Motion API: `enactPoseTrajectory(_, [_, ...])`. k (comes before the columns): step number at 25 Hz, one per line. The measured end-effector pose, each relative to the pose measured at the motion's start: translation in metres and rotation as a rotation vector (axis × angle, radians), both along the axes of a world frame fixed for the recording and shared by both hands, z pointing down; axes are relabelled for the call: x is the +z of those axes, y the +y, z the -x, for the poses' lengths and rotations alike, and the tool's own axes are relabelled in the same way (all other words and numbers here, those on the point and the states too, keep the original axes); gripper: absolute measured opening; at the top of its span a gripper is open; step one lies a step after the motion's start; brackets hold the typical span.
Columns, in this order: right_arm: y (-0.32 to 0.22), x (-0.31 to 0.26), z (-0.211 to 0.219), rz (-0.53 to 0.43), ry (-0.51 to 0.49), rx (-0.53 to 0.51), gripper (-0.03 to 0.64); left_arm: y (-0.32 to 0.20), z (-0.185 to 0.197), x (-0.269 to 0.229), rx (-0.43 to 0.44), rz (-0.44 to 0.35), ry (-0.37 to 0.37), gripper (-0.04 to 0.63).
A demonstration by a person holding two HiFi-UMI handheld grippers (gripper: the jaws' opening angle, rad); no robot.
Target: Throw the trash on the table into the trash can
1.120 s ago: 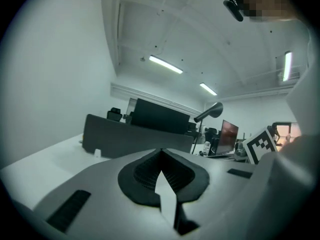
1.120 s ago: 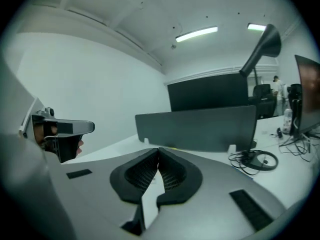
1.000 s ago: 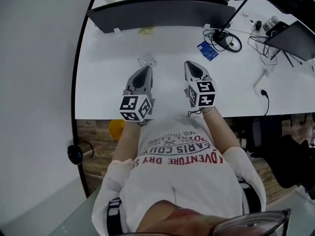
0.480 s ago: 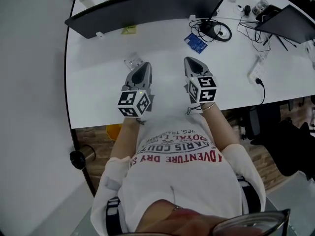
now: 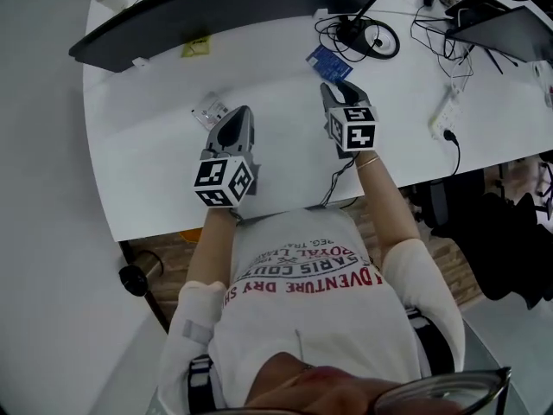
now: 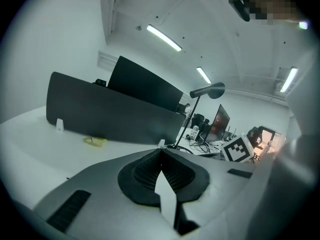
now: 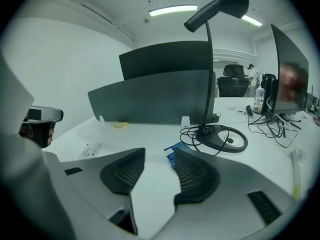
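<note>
Lying flat, blue packet (image 5: 327, 61) runs diagonally, far-left to near-right.

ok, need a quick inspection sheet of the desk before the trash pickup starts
Surface: white table, mostly bare near the person.
Job's things: blue packet just ahead of right tongs; clear wrapper ahead of left tongs; yellow scrap by the partition. Trash can: nothing seen.
Clutter: lamp base; screen far right.
Grippers: left tongs shut, empty; right tongs open, jaws have just been opening, nothing between them.
Cables: black coil at the lamp base; white power strip with black lead.
Surroundings: dark partition along far edge; wood floor below.
</note>
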State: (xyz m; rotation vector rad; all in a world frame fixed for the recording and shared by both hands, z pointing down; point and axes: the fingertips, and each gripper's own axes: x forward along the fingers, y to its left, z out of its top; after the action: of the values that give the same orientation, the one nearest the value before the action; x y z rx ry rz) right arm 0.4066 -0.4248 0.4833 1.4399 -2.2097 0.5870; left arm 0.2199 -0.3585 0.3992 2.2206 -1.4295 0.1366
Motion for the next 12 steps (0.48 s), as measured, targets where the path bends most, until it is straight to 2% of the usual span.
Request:
enactPoseTrajectory(1, [-0.008, 0.01, -0.005, 0.021, 0.006, 0.005, 0.212, -0.005, -0.004, 0.006, 0.006, 0.013, -0.001, 0.023])
enactPoseTrajectory(5, [-0.037, 0.052, -0.019, 0.098, 0.058, 0.007, 0.256, -0.03, -0.016, 0.033, 0.034, 0.058, -0.01, 0.023])
enactPoseTrajectory(12, [-0.076, 0.106, -0.03, 0.181, 0.147, -0.024, 0.276, -0.045, -0.033, 0.073, 0.048, 0.136, -0.003, 0.023])
